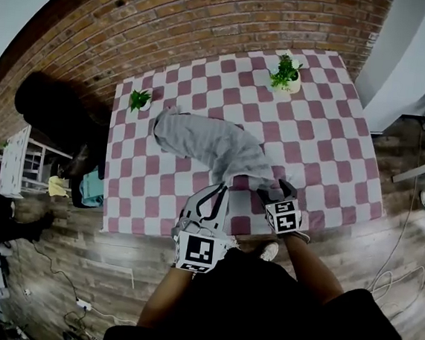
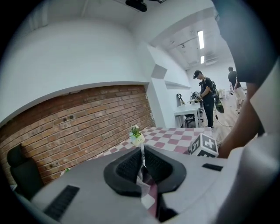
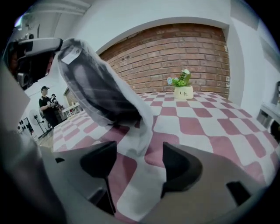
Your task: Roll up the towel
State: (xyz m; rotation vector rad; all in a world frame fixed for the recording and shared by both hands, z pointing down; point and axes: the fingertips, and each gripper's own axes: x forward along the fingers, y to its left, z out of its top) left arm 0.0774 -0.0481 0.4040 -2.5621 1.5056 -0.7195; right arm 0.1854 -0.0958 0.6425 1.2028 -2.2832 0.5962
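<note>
- Brick wall [image 1: 211,23]: runs along the far side of the table, well beyond both hand-held grippers.
- Table [image 1: 327,139]: covered in a pink and white checked cloth, spreading out ahead of both hand-held grippers.
- Towel [image 1: 200,142]: pale grey and thin. It lies slantwise on the table and stretches away from the hand-held grippers toward the far left. Its near end is lifted off the cloth and drapes down between the right jaws.
- Left hand-held gripper [image 2: 142,153]: raised at the table's near edge. Its jaws are pressed together on a thin fold of the towel, which stands up edgewise between the pads.
- Right hand-held gripper [image 3: 140,162]: low over the cloth, just right of the left one. Its jaws are spread, with towel fabric lying between them, and the pads are not pressing it.
- Potted plant in a white pot [image 1: 285,74]: far ahead of the right hand-held gripper, near the wall.
- Smaller plant [image 1: 139,100]: far ahead and left of the left hand-held gripper, beyond the towel's far end.
</note>
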